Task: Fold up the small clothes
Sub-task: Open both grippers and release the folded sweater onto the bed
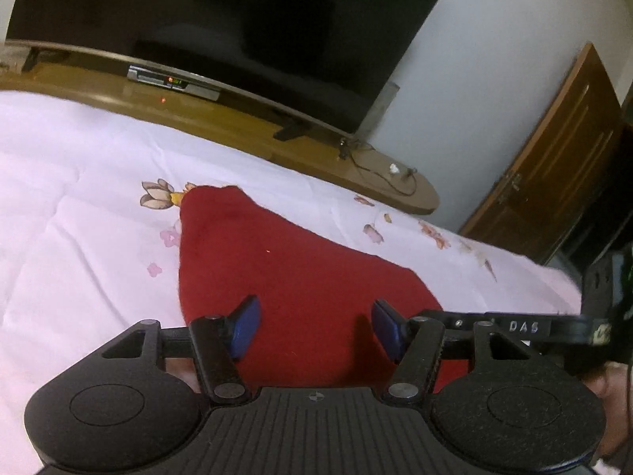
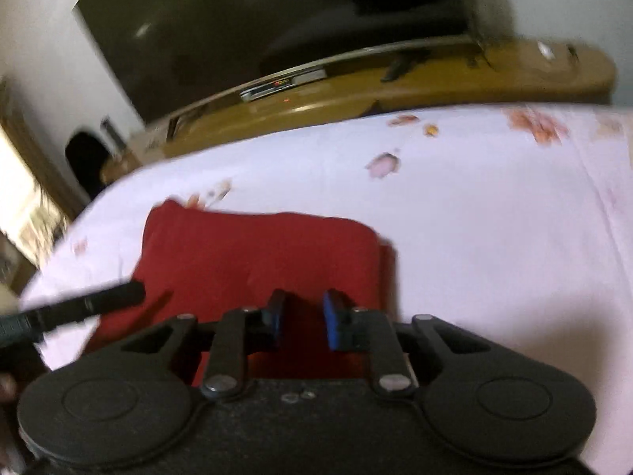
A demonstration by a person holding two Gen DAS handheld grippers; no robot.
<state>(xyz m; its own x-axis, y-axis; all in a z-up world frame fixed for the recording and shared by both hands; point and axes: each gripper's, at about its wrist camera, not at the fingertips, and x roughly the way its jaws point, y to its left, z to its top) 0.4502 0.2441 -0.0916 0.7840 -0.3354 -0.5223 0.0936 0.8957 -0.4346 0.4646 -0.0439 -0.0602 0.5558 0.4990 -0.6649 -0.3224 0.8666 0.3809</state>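
Red cloth (image 1: 285, 277), a small garment of a kind the views do not let me name, lies flat on the flower-printed bedsheet (image 1: 79, 198), directly ahead of both grippers.

In the left wrist view the left gripper (image 1: 314, 326) hangs over the cloth's near edge with its jaws spread wide and nothing between the blue pads (image 1: 247, 326). From there the cloth runs away toward 11 o'clock, narrowing to a rounded tip beside a printed flower, while its broad side spreads toward 3 o'clock. Its long axis, so seen, goes from about 5 o'clock up to 11 o'clock.

In the right wrist view the right gripper (image 2: 302, 322) sits over the cloth's (image 2: 253, 253) near right part. Its jaws stand narrowly apart and hold nothing, as far as the blur lets me judge. Here the cloth looks like a folded rectangle, longer from 9 to 3 o'clock, with a doubled edge at 2 o'clock where a lower layer peeks out. The other gripper's black finger (image 2: 99, 301) reaches in from 9 o'clock onto the cloth's left side.

Both grippers are about equally near, each over its own end of the near edge. I judge the next fold would carry that edge toward 12 o'clock, across the long axis.

Beyond the bed stands a television (image 1: 237, 19) on a wooden stand (image 1: 277, 134).
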